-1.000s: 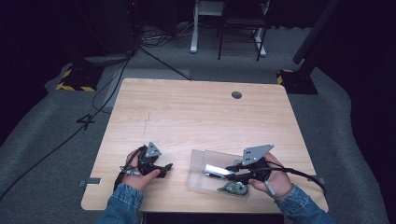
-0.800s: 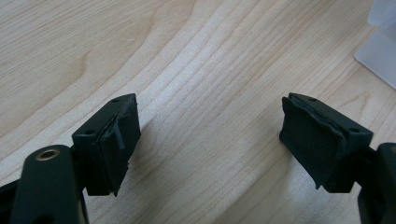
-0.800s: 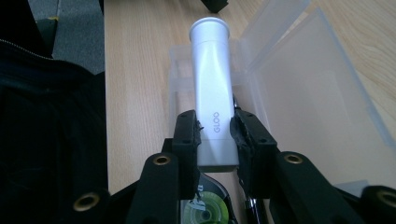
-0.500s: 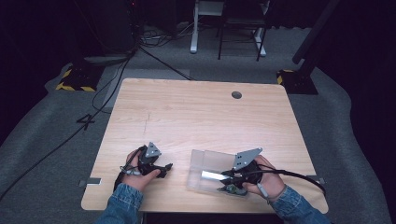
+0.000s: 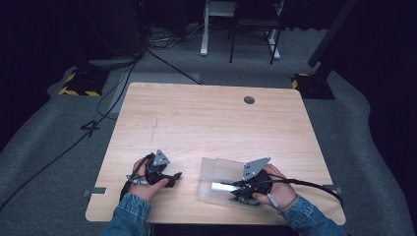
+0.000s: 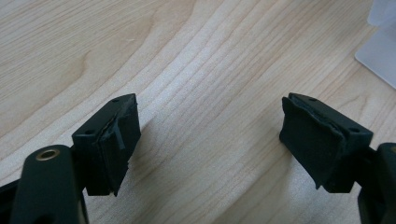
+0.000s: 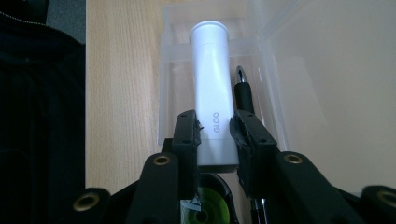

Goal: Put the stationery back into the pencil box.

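Note:
My right gripper (image 7: 215, 122) is shut on a white glue stick (image 7: 213, 79) marked GLOO, gripping it near its lower end. The stick lies along the inside of a clear plastic box (image 7: 275, 70), beside a black pen (image 7: 243, 95). In the high view, the right gripper (image 5: 237, 188) holds the glue stick (image 5: 220, 187) low over the box (image 5: 216, 169) near the table's front edge. My left gripper (image 5: 174, 177) rests on the table to the left of the box. Its jaws (image 6: 210, 126) stand wide open over bare wood with nothing between them.
A green round object (image 7: 205, 211) sits under the right gripper, at the box's near end (image 5: 246, 200). The wooden table (image 5: 206, 123) has a round cable hole (image 5: 249, 100) at the back right. The box's corner (image 6: 380, 51) lies just beyond the left gripper.
My right gripper has sunk and shifted slightly left with the glue stick, bringing it down into the clear box. The left gripper has stayed put.

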The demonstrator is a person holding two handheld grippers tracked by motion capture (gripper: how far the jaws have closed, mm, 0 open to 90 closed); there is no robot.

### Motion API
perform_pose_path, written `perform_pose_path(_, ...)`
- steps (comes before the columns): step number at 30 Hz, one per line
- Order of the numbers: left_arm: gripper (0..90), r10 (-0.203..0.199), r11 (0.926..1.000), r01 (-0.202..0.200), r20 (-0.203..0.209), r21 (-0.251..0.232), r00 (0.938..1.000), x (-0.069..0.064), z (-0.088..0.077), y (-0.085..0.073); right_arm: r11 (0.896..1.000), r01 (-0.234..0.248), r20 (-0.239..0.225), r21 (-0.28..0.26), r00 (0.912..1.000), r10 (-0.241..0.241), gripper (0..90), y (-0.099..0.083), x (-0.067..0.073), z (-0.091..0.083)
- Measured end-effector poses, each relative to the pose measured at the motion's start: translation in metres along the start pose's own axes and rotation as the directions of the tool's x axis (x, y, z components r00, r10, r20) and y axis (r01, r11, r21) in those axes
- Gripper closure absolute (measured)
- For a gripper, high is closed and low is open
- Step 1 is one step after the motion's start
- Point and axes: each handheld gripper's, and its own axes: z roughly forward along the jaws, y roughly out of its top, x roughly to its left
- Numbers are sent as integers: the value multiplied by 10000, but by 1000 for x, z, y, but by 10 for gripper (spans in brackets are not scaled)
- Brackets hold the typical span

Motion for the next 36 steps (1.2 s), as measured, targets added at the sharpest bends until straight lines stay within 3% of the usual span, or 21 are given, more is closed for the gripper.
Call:
perform_pose_path(15,200,33,10000,-33,-4,4,10000,0,0,0,9996,-254,-7,104,9997,255,714,-2,-1,7)
perform_pose_path(36,200,11,10000,-11,-20,-3,10000,0,0,0,9997,-240,421,97,9988,236,711,-6,-1,15)
